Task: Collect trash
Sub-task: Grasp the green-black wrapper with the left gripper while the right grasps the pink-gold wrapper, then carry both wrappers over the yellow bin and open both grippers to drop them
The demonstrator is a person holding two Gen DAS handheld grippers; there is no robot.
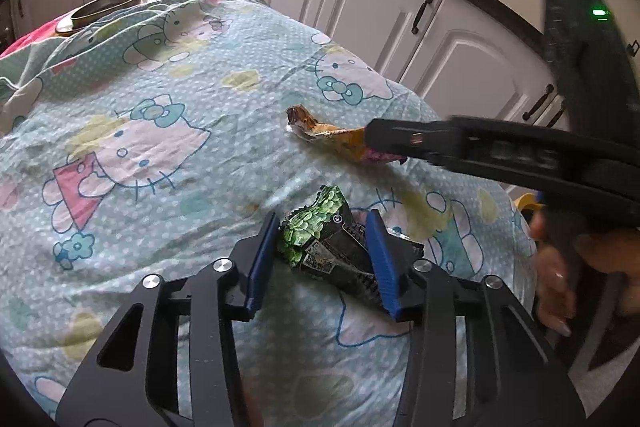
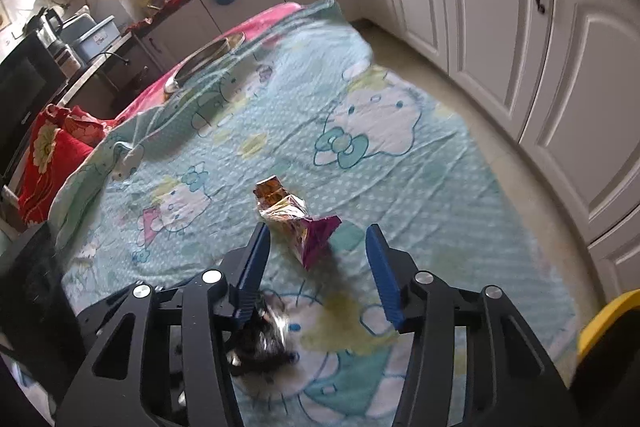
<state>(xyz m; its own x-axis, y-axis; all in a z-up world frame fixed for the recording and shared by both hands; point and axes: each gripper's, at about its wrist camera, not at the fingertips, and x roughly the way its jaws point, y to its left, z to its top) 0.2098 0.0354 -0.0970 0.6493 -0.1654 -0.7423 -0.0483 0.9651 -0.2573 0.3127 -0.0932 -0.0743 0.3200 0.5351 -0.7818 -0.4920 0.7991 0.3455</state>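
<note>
A crumpled green and black wrapper (image 1: pixel 320 243) lies on the Hello Kitty bedsheet (image 1: pixel 160 147). My left gripper (image 1: pixel 322 215) is shut on it, a blue pad against each side. Beyond it lies an orange and purple foil wrapper (image 1: pixel 320 131) (image 2: pixel 296 223). In the left wrist view the right gripper's black finger (image 1: pixel 440 139) reaches in from the right over the purple end. In the right wrist view my right gripper (image 2: pixel 317 226) stands open with this wrapper between its blue pads, and neither pad touches it. A blurred dark shape (image 2: pixel 264 339) shows below its left finger.
A steel bowl (image 1: pixel 112 5) (image 2: pixel 208 59) sits at the sheet's far end on a pink cover. White cabinets (image 2: pixel 500 27) line the right side across a strip of floor. A red flowered cushion (image 2: pixel 52 155) is at the left, a yellow-rimmed object (image 2: pixel 608 319) at the lower right.
</note>
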